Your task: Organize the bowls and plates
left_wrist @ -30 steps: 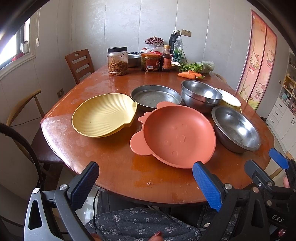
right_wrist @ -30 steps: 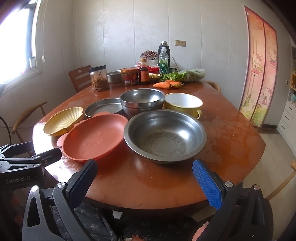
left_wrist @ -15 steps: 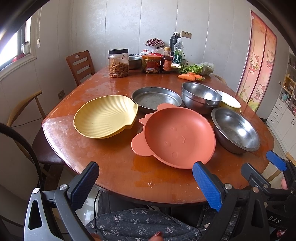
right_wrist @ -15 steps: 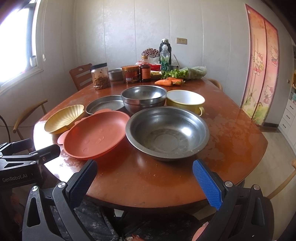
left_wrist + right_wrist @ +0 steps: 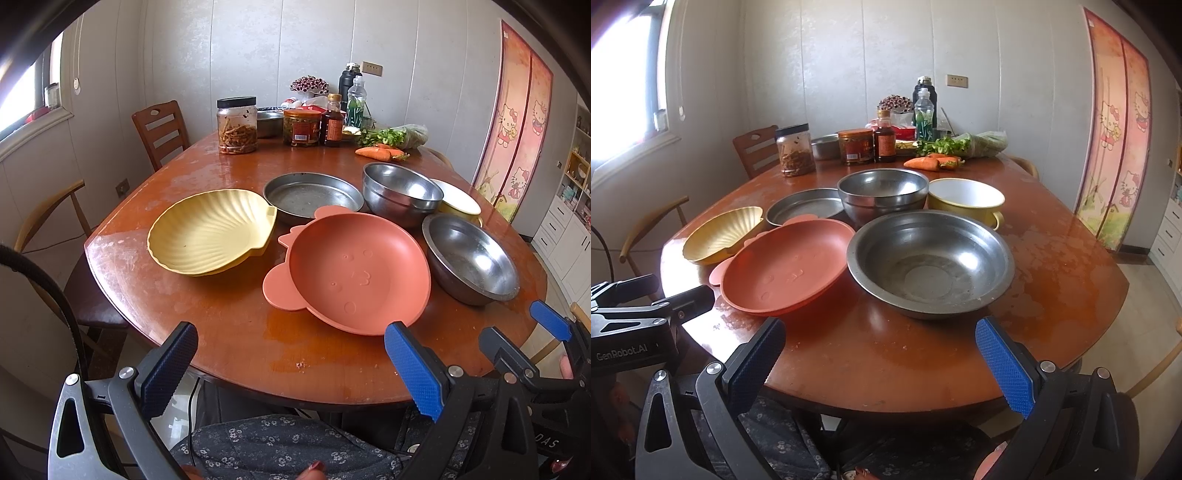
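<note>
Six dishes sit grouped on the glossy reddish-brown oval wooden table [image 5: 229, 325]. Farthest left lies the pale yellow scallop-shell plate [image 5: 210, 230], its right edge just beside the salmon-pink round plate with small ears [image 5: 354, 273]. Behind those two rests the shallow round steel pan [image 5: 314, 195], the pink plate's far ear overlapping its near rim. Next comes the deep steel mixing bowl [image 5: 400, 194], and near it, toward the table's front, the wide shallow steel basin [image 5: 471, 256], close against the pink plate's right side. Behind the basin stands the yellow enamel cup with a white inside [image 5: 966, 199].

Along the far edge stand a black-lidded clear plastic jar [image 5: 237, 125], a red-labelled jar [image 5: 301, 127], a dark sauce bottle [image 5: 332, 122], and two orange carrots [image 5: 380, 152].

Both tools hover off the near table edge, holding nothing: the left gripper [image 5: 290, 365] with jaws spread wide, and the right gripper [image 5: 879, 363] likewise wide apart.
</note>
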`<state>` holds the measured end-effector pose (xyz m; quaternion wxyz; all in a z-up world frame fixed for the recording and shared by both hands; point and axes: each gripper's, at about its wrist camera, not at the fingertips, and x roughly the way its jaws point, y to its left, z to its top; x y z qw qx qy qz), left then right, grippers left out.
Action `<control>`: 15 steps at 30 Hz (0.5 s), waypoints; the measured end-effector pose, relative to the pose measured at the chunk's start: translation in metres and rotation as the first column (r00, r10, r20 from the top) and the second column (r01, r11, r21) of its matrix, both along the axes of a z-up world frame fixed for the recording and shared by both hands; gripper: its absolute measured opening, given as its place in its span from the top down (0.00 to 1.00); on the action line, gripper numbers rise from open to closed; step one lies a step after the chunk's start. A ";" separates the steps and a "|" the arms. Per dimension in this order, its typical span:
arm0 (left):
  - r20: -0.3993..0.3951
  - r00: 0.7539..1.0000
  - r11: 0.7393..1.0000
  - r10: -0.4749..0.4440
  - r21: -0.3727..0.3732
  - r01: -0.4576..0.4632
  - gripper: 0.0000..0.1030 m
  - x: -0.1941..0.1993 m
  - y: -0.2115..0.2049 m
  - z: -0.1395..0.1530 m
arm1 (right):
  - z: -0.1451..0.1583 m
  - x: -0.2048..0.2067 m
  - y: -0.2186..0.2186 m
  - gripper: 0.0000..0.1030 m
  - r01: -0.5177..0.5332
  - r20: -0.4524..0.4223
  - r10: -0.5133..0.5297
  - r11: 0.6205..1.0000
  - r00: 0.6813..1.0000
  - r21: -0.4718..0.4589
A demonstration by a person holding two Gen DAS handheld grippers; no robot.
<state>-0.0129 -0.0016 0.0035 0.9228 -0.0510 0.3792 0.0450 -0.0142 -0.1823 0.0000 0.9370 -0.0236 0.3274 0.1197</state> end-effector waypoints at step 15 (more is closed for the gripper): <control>0.002 1.000 0.999 0.029 -0.013 -0.029 0.01 -0.003 0.013 0.001 | 0.007 0.001 0.010 0.00 -0.051 0.014 0.050 0.998 0.999 0.041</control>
